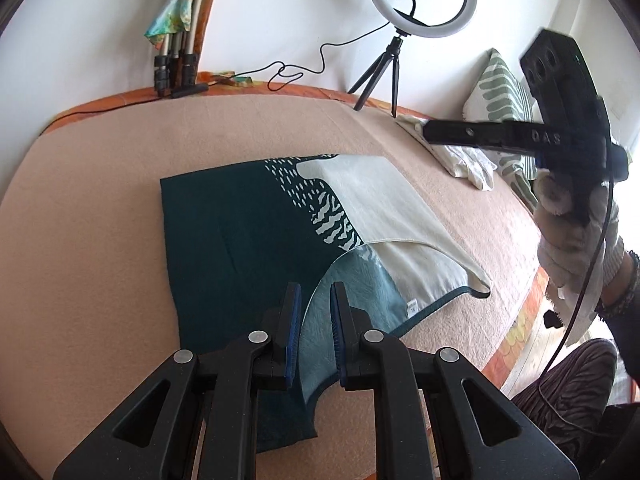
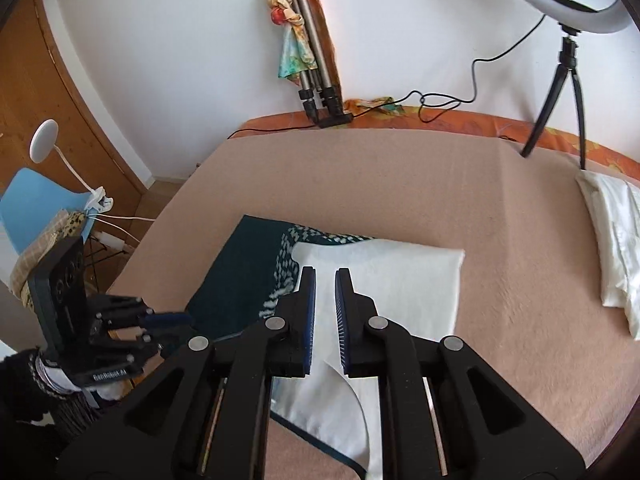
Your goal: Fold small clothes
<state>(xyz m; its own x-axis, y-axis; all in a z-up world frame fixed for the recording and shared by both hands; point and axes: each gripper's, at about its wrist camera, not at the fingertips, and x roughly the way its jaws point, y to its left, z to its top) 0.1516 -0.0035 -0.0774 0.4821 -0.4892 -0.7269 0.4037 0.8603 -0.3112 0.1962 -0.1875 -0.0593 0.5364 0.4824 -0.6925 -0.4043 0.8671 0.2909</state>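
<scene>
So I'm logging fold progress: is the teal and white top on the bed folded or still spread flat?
Partly folded: the top has its white side doubled over, showing a straight fold edge and the neckline's pale inside.

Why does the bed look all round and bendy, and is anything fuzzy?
Left wrist view: the fisheye lens curves the bed; the raised right hand-held gripper looks blurred. Right wrist view: same bending, dark corners; the shirt is soft, window glare missing.

Both wrist views look down close along their tools, sharing the top (image 1: 248, 232) on the blanket (image 2: 400, 184).
</scene>
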